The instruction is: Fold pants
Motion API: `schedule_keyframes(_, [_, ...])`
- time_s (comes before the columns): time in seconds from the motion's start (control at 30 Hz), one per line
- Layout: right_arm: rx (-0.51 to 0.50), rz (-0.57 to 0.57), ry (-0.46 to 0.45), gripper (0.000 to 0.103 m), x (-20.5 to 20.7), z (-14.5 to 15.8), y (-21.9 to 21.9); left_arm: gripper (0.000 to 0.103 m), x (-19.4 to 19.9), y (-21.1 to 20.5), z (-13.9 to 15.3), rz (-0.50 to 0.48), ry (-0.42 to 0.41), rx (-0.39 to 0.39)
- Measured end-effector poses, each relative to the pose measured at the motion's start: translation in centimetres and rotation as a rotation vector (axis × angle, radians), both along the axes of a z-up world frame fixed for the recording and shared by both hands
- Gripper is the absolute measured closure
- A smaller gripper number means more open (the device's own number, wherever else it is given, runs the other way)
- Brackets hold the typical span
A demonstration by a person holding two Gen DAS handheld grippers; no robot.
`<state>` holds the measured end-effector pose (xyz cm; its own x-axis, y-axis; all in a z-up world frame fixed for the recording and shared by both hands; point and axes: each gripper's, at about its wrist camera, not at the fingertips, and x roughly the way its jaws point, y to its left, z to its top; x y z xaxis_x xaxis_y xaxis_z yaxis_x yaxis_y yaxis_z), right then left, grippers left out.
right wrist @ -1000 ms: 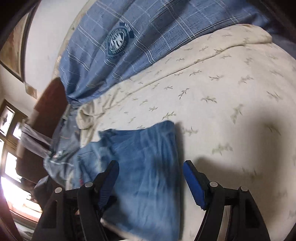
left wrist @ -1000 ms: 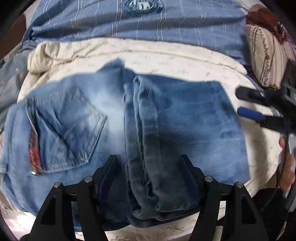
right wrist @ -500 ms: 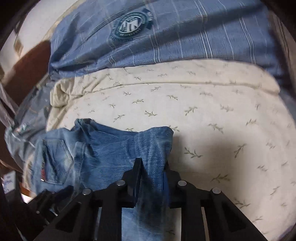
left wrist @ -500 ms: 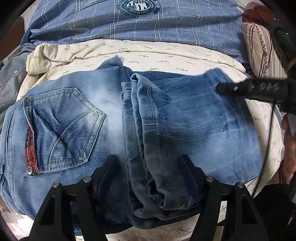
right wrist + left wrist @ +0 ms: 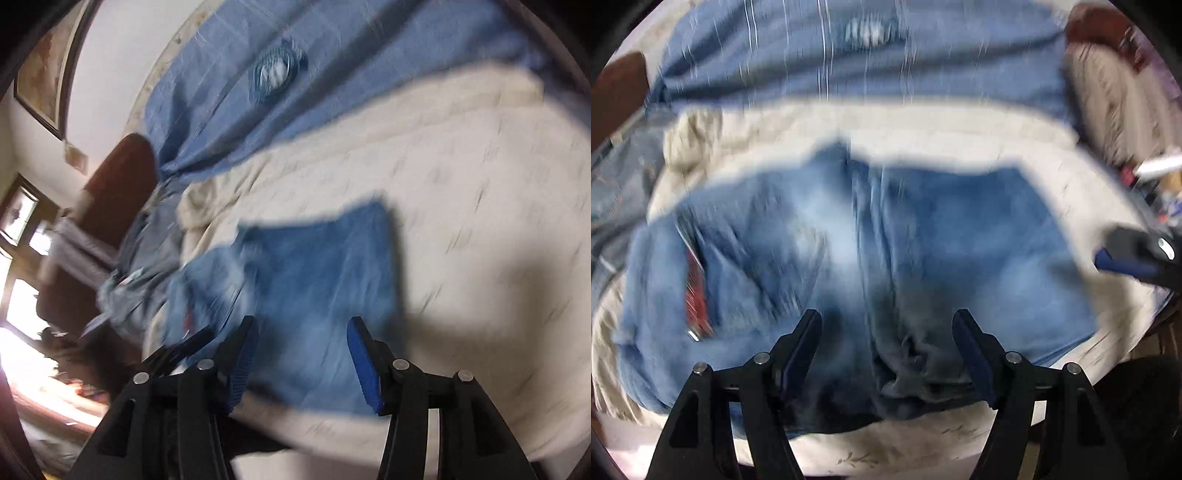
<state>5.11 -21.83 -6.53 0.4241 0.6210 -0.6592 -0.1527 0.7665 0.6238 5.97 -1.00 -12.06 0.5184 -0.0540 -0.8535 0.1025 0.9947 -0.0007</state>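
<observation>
The faded blue denim pants [image 5: 871, 266] are lying folded on the cream leaf-print bedspread [image 5: 480, 192], both the left gripper [image 5: 886, 332] and right gripper [image 5: 301, 343] hovering spread apart, gripping nothing, the right's jaws having just been opening, presumably releasing after the fold.

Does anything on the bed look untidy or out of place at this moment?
Mostly no. The folded jeans lie flat on the cream bedspread. Only the inner layers bunch up at the near edge, between the open left gripper fingers. Both views are blurred, so fine creases cannot be judged.
</observation>
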Motion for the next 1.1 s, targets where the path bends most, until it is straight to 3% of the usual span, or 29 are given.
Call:
schedule_keyframes(0.1, [-0.061,0.006,0.15,0.054,0.1,-5.3,0.6,0.026,0.0,-0.4,-0.5,0.001,0.005,0.028])
schedule_keyframes(0.27, [-0.061,0.002,0.014,0.052,0.0,-0.7,0.0,0.026,-0.1,0.0,3.3,0.009,-0.106,-0.022])
schedule_keyframes(0.3, [-0.067,-0.012,-0.011,0.048,0.4,0.2,-0.3,0.026,0.5,-0.1,3.7,-0.001,-0.121,-0.037])
schedule_keyframes(0.43, [-0.143,-0.081,-0.037,0.045,4.2,0.9,-1.3,0.026,3.4,-0.8,2.8,0.005,-0.097,-0.027])
schedule_keyframes(0.6, [-0.231,-0.102,-0.027,0.045,8.9,-1.0,-1.0,0.024,7.1,-0.8,-0.1,0.04,-0.013,-0.023])
schedule_keyframes(0.7, [-0.299,-0.008,0.016,0.072,10.6,-2.9,1.2,0.024,7.4,-1.1,-0.1,0.039,-0.024,-0.01])
schedule_keyframes(0.87, [-0.475,-0.001,-0.069,0.077,10.1,-2.2,3.8,0.024,7.6,-0.8,-0.1,0.036,-0.016,-0.02])
schedule_keyframes(0.97, [-0.449,-0.041,-0.041,0.062,10.0,-2.3,3.0,0.024,7.1,-0.6,0.7,0.038,-0.003,-0.041])
schedule_keyframes(1.0, [-0.451,-0.06,-0.046,0.047,9.6,-1.7,2.6,0.024,6.4,-0.5,1.3,0.038,-0.01,-0.044])
schedule_keyframes(1.1, [-0.415,-0.087,-0.133,0.044,6.6,1.3,2.0,0.024,4.0,0.0,3.1,0.039,-0.068,-0.032])
